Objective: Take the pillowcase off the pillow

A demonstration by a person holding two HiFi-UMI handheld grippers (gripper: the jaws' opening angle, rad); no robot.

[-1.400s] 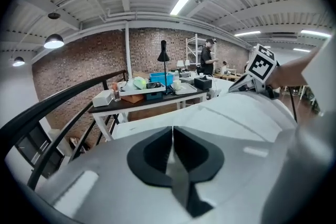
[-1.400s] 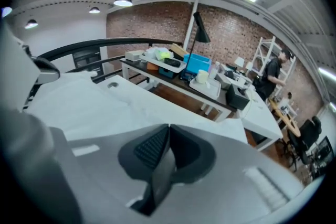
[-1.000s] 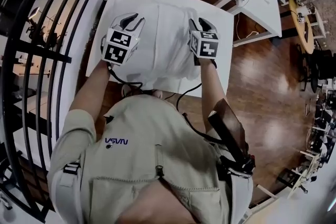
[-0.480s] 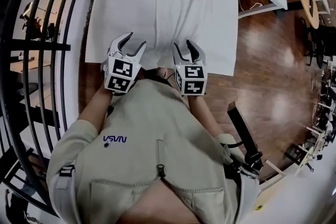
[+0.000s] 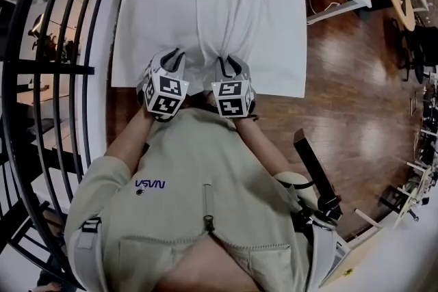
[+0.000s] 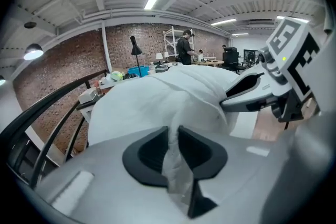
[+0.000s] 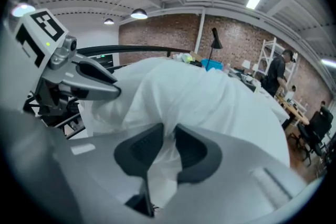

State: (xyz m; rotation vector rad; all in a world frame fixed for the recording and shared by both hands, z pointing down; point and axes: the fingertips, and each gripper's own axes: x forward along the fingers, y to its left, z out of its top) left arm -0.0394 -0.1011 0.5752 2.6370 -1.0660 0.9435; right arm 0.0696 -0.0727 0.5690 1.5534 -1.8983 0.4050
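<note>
In the head view, a white bench (image 5: 280, 72) fills the upper middle of the frame. The white pillowcase (image 5: 236, 14) lies on it, puffed out by the pillow hidden inside. Its near edge is gathered into two tucks at the lower middle of the bench. The left hand-held gripper (image 5: 169, 59) sits on the left tuck and the right hand-held gripper (image 5: 229, 66) on the right one, close side by side. A black railing (image 5: 61, 65) curves down the left edge and wooden floor (image 5: 356, 78) shows at the right.

In the left gripper view, the left hand-held gripper (image 6: 173, 139) has just been closing, and its dark pads now clench a fold of the pillowcase (image 6: 157, 97), which rises as a white mound behind them. The right hand-held gripper (image 6: 262, 92) reaches in from the right of the frame.

In the right gripper view, the right hand-held gripper (image 7: 168, 147) has likewise just been closing, and it pinches a hanging fold of the pillowcase (image 7: 210, 102). The left hand-held gripper (image 7: 79, 81) shows at the upper left.
</note>
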